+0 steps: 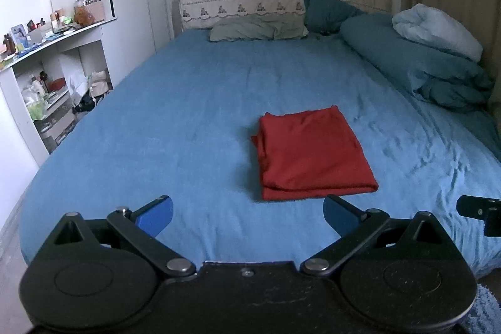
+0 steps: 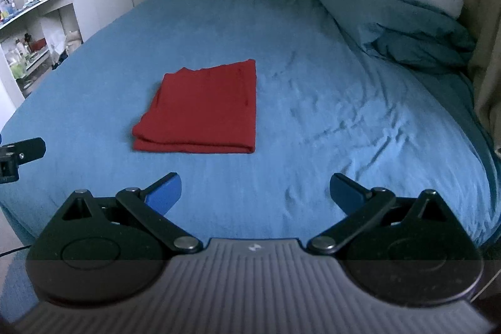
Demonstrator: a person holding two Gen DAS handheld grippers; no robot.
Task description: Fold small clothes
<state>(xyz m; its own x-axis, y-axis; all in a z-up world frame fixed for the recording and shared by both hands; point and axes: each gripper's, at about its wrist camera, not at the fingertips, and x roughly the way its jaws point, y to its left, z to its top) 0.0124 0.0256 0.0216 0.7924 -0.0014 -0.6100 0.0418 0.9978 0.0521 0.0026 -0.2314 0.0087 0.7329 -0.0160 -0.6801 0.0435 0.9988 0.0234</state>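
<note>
- Left gripper (image 1: 248, 215): jaws spread wide, holding nothing, above the blue bed sheet (image 1: 188, 127).
- Right gripper (image 2: 255, 193): likewise apart and empty.
- Red garment (image 1: 310, 152) (folded into a neat rectangle) lies flat just ahead of the left gripper, ahead-left of the right gripper.

The red garment (image 1: 314, 154) lies flat mid-bed, folded into a neat rectangle, seemingly two layers thick.
</note>
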